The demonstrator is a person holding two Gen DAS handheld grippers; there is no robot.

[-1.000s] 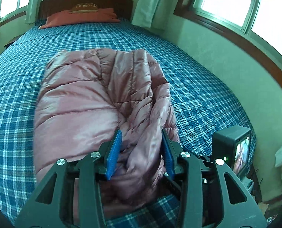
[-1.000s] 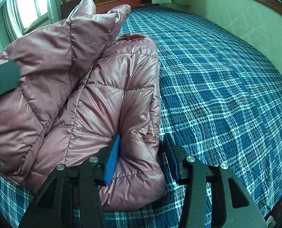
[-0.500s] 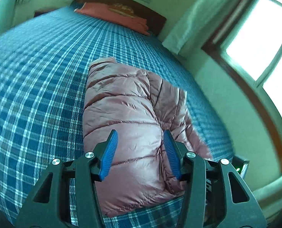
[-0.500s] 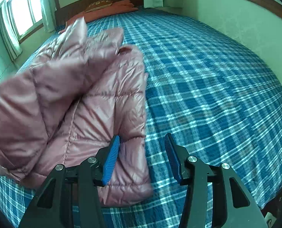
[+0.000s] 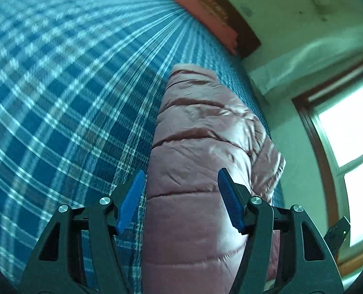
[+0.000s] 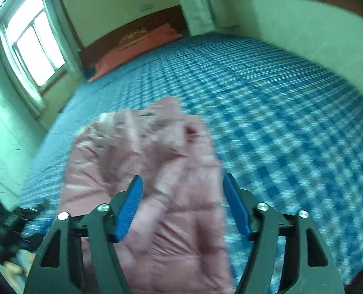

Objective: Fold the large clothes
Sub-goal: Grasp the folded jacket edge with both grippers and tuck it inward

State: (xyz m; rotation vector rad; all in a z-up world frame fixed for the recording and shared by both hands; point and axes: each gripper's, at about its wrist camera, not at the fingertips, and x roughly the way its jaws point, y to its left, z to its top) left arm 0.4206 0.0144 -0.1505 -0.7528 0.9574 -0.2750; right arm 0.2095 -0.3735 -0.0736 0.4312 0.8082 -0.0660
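A pink quilted puffer jacket (image 5: 201, 147) lies folded lengthwise on the blue plaid bed (image 5: 59, 103). My left gripper (image 5: 179, 196) is open, its blue pads either side of the jacket's near end, holding nothing. In the right wrist view the jacket (image 6: 142, 161) is blurred and lies on the bed (image 6: 279, 127). My right gripper (image 6: 183, 205) is open above the jacket's near end and holds nothing.
An orange pillow (image 6: 137, 49) lies against the dark wooden headboard (image 5: 230, 22) at the far end. Walls and windows (image 5: 347, 132) close in on both sides. The other gripper's black body (image 6: 12, 223) shows at the lower left of the right wrist view.
Both grippers have let go of the jacket and pulled back. The lifted half dropped onto the rest. Both cameras have swung and tilted, blurring the view.
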